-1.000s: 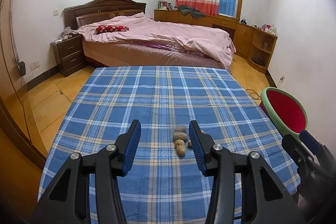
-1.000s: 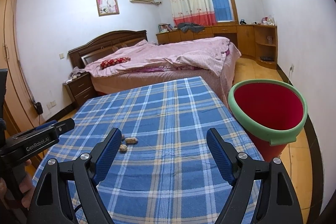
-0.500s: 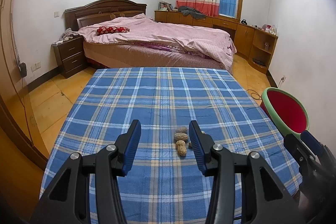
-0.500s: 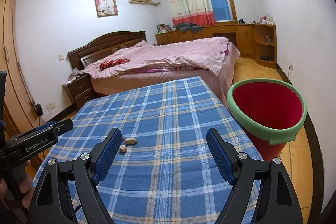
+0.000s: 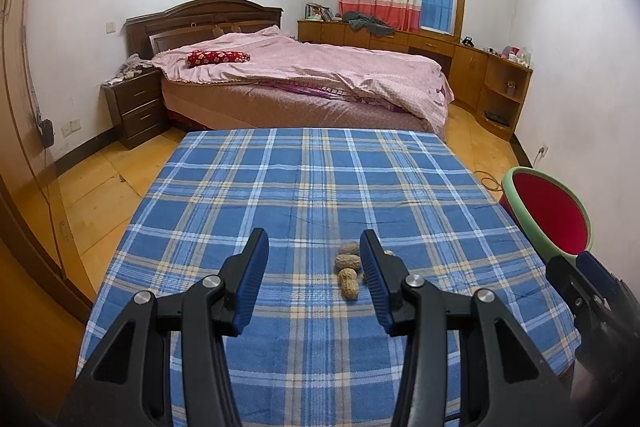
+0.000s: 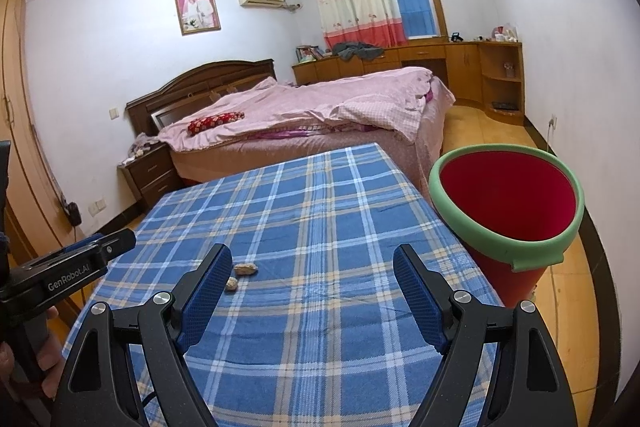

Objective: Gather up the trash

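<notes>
Left gripper (image 5: 312, 275) over the near half of the blue plaid table (image 5: 280, 187), jaws parted and empty, nothing between the pads

Peanut shells (image 5: 347, 267) in a small cluster on the cloth, just ahead and slightly right of that gripper's centre line, close against the inner face of its right finger (image 5: 374, 279); nearest shell lying lengthwise, roughly along the gripper's pointing direction

Right gripper (image 6: 312, 291) spread wider, also empty, with the shells (image 6: 245, 269) off to its left, near its left finger (image 6: 204, 291)

Red bin with green rim (image 6: 508, 247) beside the table's right edge, well apart from the shells, on the right gripper's side

Judged nearer to the shells: left gripper, needing only a small rightward shift and a descent

Against the earlier frames: no real change, same jaw gaps, same shells, both hands unmoved
</notes>
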A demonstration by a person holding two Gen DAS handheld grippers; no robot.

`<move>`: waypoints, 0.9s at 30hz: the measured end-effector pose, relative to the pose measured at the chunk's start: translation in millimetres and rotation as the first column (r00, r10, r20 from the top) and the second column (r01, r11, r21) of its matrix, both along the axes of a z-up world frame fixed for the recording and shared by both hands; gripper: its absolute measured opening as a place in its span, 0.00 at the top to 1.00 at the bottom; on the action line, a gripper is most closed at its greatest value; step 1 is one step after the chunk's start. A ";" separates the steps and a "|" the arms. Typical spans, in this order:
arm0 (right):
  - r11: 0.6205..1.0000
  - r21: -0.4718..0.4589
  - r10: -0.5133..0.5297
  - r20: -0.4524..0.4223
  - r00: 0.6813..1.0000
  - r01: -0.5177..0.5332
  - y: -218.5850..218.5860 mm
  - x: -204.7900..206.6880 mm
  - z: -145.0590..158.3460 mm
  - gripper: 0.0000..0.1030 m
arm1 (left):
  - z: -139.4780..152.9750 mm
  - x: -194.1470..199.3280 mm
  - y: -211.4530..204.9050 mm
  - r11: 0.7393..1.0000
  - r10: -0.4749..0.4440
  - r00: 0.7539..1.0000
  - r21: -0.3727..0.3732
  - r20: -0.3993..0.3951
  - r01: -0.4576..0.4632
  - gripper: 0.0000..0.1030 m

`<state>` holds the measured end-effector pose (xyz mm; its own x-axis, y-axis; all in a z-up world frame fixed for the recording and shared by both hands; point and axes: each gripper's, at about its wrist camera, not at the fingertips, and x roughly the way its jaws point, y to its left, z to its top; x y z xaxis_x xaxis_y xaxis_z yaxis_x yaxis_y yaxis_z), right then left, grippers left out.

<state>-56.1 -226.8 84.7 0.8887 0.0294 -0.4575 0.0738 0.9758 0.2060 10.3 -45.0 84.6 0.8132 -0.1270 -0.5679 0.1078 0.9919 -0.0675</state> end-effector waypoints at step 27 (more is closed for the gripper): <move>1.000 0.022 0.000 0.021 1.000 -0.001 -3.0 -11.3 5.1 0.19 | 6.4 -6.6 -7.0 1.000 -0.003 1.000 0.017 0.023 0.002 0.54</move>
<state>-67.4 -229.8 89.8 0.8983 0.0395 -0.4377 0.0687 0.9711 0.2286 3.7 -52.0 90.9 0.8259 -0.1196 -0.5510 0.1117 0.9926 -0.0481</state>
